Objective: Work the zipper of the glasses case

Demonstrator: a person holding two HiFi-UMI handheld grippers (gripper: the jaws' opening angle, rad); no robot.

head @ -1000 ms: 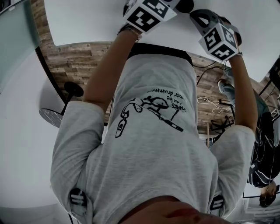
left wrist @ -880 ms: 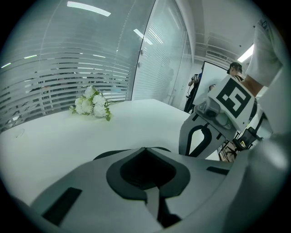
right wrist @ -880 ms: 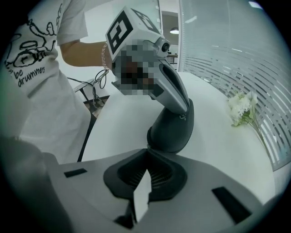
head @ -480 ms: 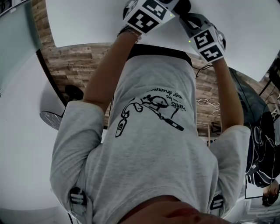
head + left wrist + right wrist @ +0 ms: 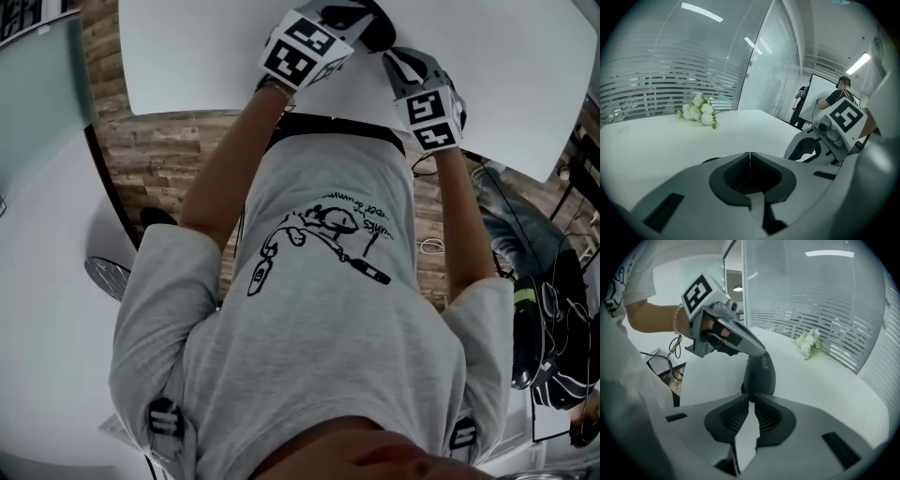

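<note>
the right gripper [image 5: 749,398] is seen with its jaws drawn together, their tips meeting at the near end of the glasses case [image 5: 759,373]; whether a zipper pull is pinched there cannot be made out. the case is shown as a dark grey, rounded, elongated shell with pale lettering, its far end covered by the left gripper [image 5: 758,350], whose closed jaws are set against it. nothing is seen between those jaws in the left gripper view. the case is placed on the white table [image 5: 825,390], well apart from the white flowers [image 5: 808,344]. in the head view only a dark part of it is shown between the grippers.
</note>
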